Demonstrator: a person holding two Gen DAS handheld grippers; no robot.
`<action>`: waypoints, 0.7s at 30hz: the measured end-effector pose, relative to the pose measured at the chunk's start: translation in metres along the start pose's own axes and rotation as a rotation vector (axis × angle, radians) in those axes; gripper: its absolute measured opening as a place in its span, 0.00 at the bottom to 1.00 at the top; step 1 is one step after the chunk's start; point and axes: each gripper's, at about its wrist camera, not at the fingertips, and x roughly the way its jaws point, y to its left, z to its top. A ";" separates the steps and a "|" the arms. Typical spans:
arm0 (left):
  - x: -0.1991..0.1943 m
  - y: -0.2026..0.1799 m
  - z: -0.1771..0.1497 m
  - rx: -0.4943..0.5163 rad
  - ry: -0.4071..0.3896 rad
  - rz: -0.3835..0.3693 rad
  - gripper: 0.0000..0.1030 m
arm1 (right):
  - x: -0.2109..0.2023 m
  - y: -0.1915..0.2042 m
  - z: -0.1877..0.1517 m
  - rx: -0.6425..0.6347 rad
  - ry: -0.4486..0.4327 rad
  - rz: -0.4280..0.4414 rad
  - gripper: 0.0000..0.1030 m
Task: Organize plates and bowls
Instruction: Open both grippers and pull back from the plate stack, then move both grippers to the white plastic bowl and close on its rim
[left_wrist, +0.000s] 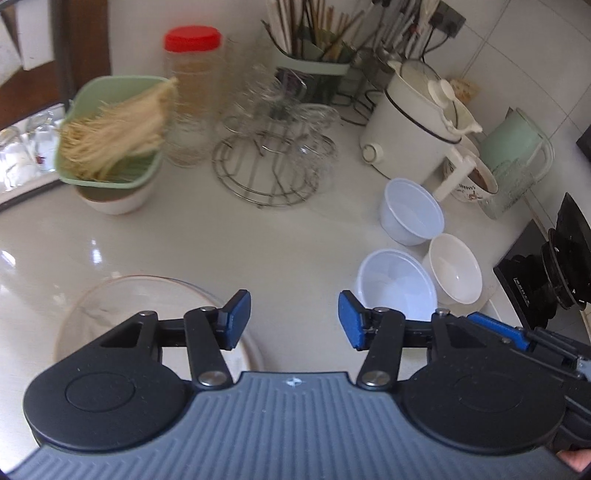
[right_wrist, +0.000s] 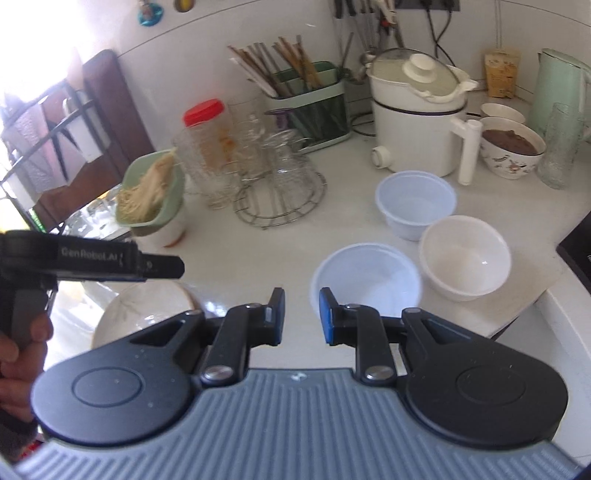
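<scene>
My left gripper (left_wrist: 294, 320) hangs over the white table (left_wrist: 229, 236) with its jaws half open and nothing between them. My right gripper (right_wrist: 302, 316) has its jaws set to a narrow gap, also empty.

Ahead of my left jaws stands a wire rack (left_wrist: 266, 166) with upturned glasses, and left of that a green basket (left_wrist: 110, 129) of pale noodles sitting on a white bowl. A red-lidded jar (left_wrist: 192, 96) stands behind them. Just under my left jaws lies a clear glass plate (left_wrist: 122, 306).

Beyond and right of my right jaws sit three empty bowls close together: a translucent plastic bowl (right_wrist: 365, 280) nearest, a glossy white bowl (right_wrist: 465, 254) beside it, and another plastic bowl (right_wrist: 415, 201) farther off. Behind them stand a white cooker (right_wrist: 417, 122) and a patterned bowl (right_wrist: 513, 147) of brown food.
</scene>
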 end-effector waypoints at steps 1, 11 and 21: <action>0.005 -0.005 0.000 0.004 -0.001 0.000 0.60 | 0.001 -0.006 0.001 0.004 0.003 -0.001 0.24; 0.062 -0.035 0.009 0.020 0.010 0.002 0.65 | 0.017 -0.054 0.003 0.019 0.017 0.048 0.53; 0.098 -0.053 0.007 0.007 0.070 -0.046 0.62 | 0.056 -0.087 -0.003 0.095 0.054 0.003 0.48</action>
